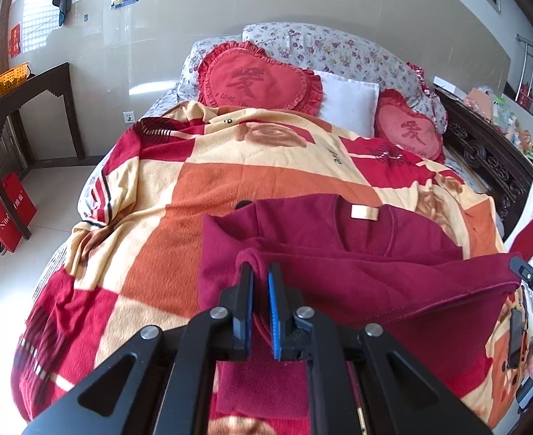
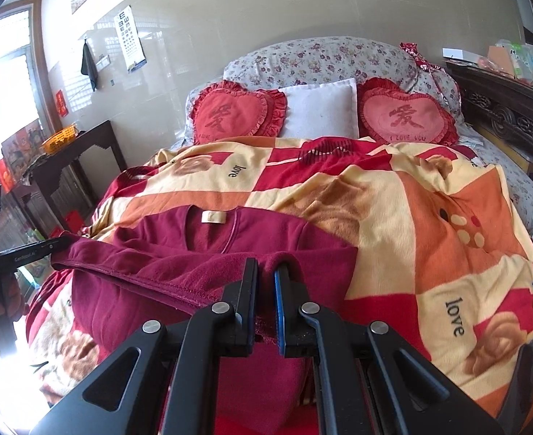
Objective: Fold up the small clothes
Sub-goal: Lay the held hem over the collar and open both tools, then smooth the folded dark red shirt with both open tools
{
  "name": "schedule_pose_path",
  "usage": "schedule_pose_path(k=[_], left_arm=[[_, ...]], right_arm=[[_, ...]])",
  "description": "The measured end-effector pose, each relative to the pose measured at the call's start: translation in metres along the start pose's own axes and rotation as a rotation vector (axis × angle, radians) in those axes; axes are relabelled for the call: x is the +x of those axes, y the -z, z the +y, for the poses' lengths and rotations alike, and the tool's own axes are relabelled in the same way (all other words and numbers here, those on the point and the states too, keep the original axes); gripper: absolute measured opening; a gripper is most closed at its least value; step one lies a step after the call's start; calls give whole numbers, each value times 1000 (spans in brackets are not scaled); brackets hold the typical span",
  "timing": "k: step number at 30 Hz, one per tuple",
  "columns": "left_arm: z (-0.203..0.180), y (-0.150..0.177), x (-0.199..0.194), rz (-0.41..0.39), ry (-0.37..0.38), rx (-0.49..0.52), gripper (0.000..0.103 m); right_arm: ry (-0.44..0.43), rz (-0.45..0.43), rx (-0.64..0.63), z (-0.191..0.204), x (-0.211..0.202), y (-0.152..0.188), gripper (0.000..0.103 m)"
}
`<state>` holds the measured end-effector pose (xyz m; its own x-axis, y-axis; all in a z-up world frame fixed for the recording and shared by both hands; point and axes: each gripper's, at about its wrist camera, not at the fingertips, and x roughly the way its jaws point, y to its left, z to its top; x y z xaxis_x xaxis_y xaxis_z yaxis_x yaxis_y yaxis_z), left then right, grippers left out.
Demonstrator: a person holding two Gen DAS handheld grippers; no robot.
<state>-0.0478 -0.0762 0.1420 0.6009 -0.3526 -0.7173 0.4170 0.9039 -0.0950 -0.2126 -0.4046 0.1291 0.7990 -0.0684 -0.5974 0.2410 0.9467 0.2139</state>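
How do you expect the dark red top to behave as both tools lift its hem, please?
The dark red top probably flops: it bunches at the left tool and right tool. Its fleecy surface suggests good grip, little slipping on the blanket. Likely light.

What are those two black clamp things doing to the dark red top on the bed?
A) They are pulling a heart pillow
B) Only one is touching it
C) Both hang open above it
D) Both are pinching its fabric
D: the left hand-held gripper and the right hand-held gripper each have a bunch of the dark red top squeezed between their closed fingers, lifting its hem edge over the blanket.
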Motion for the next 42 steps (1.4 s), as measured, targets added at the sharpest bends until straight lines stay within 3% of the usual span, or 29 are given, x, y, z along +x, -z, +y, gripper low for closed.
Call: schedule_pose_path(k=[13, 17, 18, 20, 21, 22, 25, 30, 33, 37, 42], left_arm=[[-8, -31, 84, 77, -57, -15, 8], [-4, -29, 114, 129, -79, -35, 14], [-1, -29, 121, 153, -61, -56, 18], [5, -31, 123, 178, -59, -83, 48], [9, -33, 120, 171, -53, -98, 71], [12, -34, 116, 157, -43, -111, 76], [24, -43, 98, 104, -10, -149, 77], [21, -43, 85, 66, 2, -136, 77], [12, -40, 103, 112, -12, -111, 77], [9, -41, 134, 148, -78, -107, 77], [19, -45, 174, 191, -165, -133, 78]], right_arm=[[18, 91, 63, -30, 70, -19, 0], [-26, 168, 183, -50, 107, -19, 0], [-32, 186, 210, -54, 114, -19, 0], [-60, 218, 271, -65, 121, -19, 0], [-89, 215, 306, -70, 118, -21, 1], [-110, 191, 333, -74, 111, -22, 10], [-48, 65, 343, -85, 77, -30, 17], [-60, 45, 220, -66, 56, -28, 13], [-66, 96, 127, -43, 74, -26, 6], [-46, 93, 88, -32, 102, -32, 5], [80, 139, 133, -53, 150, -40, 5]])
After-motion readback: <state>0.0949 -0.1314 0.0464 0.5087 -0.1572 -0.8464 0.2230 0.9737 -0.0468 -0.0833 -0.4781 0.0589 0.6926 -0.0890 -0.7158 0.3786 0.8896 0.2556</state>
